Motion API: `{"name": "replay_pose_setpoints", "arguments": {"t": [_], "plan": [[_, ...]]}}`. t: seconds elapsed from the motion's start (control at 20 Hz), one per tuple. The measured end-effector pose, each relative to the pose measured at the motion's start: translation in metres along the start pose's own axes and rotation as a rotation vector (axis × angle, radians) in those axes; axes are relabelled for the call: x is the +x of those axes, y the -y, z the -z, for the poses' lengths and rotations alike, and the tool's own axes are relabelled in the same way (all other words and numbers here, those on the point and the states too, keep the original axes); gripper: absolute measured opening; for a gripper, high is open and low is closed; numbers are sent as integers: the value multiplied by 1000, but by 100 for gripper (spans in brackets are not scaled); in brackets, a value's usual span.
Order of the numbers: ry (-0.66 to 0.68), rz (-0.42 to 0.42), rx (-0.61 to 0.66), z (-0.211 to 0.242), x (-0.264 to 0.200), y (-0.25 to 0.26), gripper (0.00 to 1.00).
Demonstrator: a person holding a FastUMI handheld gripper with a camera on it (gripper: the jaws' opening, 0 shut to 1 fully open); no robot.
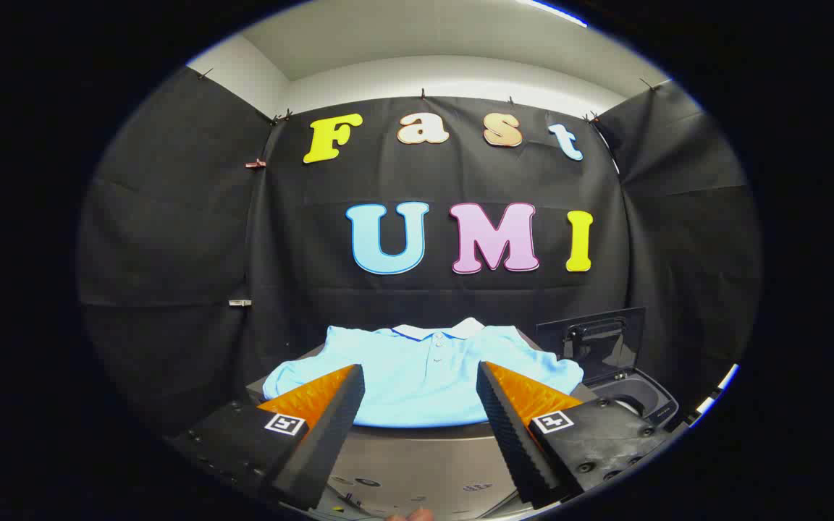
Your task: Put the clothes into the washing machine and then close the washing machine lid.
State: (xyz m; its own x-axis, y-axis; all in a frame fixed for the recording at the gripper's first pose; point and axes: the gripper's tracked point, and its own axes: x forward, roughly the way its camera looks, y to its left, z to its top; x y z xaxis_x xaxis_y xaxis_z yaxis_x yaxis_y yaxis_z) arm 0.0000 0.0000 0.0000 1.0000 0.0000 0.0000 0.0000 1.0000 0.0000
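Shirt [424, 376] — one — beyond hand-held gripper's [420, 387] spread fingers.

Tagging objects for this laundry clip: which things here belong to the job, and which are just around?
Job:
- light blue polo shirt, spread flat just beyond the fingers
- washing machine, to the shirt's right, with its lid raised
- gripper, open, holding nothing

Just around:
- table under the shirt
- clips on the cloth wall

The gripper [420, 376] sits in the lower middle of the frame, its jaws spread wide apart and gripping nothing. One finger [319, 427] angles in from the lower left, the other from the lower right, tips pointing forward and level.
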Motion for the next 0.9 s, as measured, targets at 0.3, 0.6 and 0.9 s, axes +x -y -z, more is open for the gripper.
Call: {"name": "replay_pose_setpoints", "arguments": {"t": [0.3,0.6,0.9], "plan": [[-6,7,5,1,-1,1,98],[-5,10,6,-2,-2,1,98],[-7,15,15,-3,2,1,98]]}}
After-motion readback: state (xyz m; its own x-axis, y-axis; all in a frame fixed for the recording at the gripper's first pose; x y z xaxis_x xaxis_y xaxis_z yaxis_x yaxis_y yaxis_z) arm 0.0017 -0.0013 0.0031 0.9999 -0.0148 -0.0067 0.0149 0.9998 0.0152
